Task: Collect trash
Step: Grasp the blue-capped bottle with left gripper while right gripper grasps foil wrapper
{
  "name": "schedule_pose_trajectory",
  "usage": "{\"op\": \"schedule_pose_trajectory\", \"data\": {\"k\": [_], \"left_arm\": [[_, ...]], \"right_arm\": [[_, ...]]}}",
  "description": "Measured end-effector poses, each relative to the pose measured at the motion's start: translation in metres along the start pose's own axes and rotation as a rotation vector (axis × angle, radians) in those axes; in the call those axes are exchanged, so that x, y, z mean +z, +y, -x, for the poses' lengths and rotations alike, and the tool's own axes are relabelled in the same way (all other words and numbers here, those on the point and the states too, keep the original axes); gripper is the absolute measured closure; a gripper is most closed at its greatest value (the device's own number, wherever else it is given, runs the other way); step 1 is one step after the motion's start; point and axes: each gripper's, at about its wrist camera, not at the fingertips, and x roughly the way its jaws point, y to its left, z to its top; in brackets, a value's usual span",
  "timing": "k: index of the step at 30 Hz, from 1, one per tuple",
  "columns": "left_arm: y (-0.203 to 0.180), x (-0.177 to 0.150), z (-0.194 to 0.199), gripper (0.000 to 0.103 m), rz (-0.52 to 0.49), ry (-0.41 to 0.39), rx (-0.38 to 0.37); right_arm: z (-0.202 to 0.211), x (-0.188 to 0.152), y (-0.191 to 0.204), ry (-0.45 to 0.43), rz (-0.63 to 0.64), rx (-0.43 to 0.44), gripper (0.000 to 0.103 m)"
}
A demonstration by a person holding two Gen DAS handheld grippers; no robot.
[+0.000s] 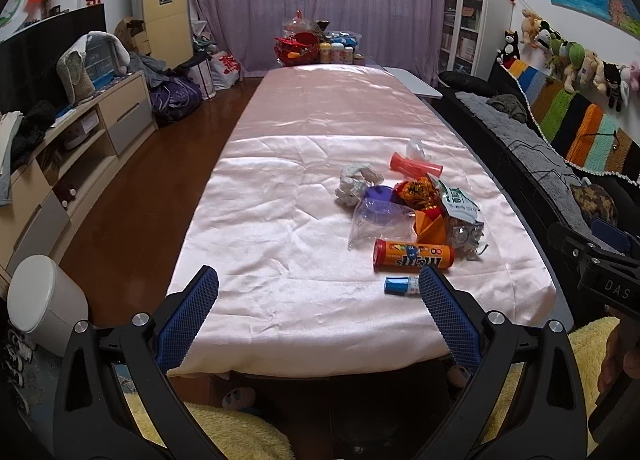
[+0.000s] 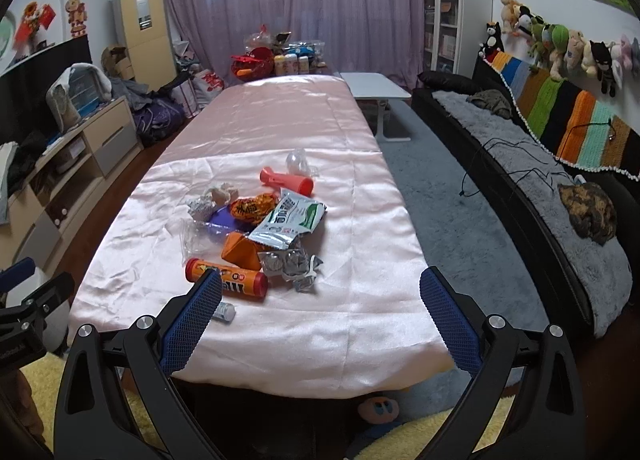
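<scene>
You hold both tongs, left [image 1: 319, 284] and right [image 2: 321, 286], spread and empty short of the trash pile [image 2: 256, 228] on the bench [image 1: 256, 220], ready to pick the tube [image 1: 414, 255] nearest you.

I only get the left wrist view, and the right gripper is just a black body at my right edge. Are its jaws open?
Observer: Yes. The right gripper has its jaws wide apart with nothing between them, above the near end of the pink cloth.
Operator: A finger hides one end of the small blue tube. What is there?
Observer: The small blue tube ends in a white cap and lies just nearer than the M&M's tube.
Operator: What is on the floor right of the table?
Observer: A grey carpet.
</scene>
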Motion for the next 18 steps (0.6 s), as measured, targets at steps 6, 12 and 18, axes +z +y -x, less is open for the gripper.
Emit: {"op": "schedule_pose_trajectory", "data": {"k": [6, 12, 18], "left_arm": [[-0.016, -0.015, -0.037, 0.023, -0.041, 0.088, -0.024], [-0.036, -0.028, -0.066, 0.024, -0.082, 0.171, -0.113], [-0.052, -0.033, -0.097, 0.024, -0.113, 0.228, -0.162]], "right_arm": [[-0.032, -0.013, -0.007, 0.073, 0.001, 0.053, 0.013], [-0.064, -0.022, -0.010, 0.132, 0.021, 0.079, 0.039], [-0.090, -0.026, 0.000, 0.180, 0.056, 0.141, 0.054]]}}
